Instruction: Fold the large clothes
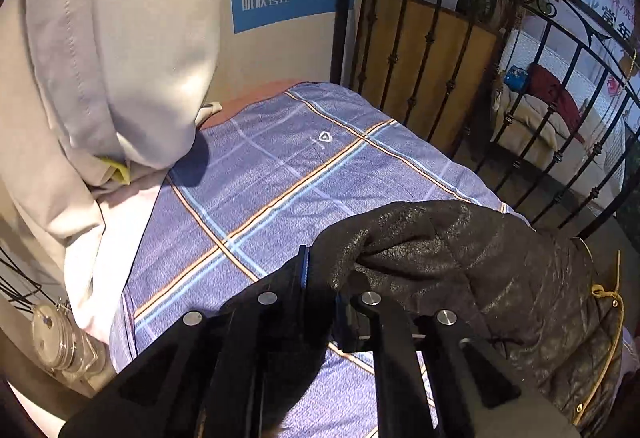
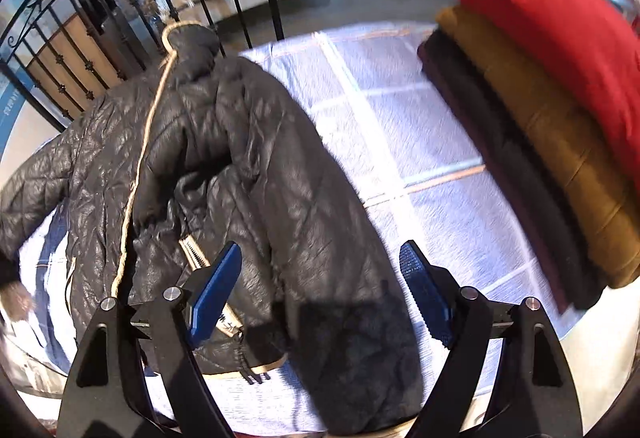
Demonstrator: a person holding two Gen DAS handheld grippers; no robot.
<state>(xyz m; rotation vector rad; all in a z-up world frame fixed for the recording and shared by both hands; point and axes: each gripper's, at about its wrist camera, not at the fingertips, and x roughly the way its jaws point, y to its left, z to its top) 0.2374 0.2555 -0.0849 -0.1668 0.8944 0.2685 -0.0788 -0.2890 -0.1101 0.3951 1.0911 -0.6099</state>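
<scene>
A black quilted jacket (image 2: 248, 166) with beige trim lies spread on the blue plaid bedsheet (image 2: 400, 118), collar toward the iron rail. In the left wrist view a bunched part of the jacket (image 1: 460, 258) rises off the sheet, and my left gripper (image 1: 324, 278) is shut on a fold of it, the black fabric pinched between the pads. My right gripper (image 2: 316, 262) hangs open above the jacket's lower right part, its blue pads wide apart with nothing pressed between them.
A stack of folded clothes sits on the right of the bed: red (image 2: 552, 22), mustard (image 2: 560, 142), dark (image 2: 500, 174). A black iron bed rail (image 1: 440, 38) runs along the far side. A pale grey garment (image 1: 112, 38) hangs at left, above a clear jar (image 1: 60, 338).
</scene>
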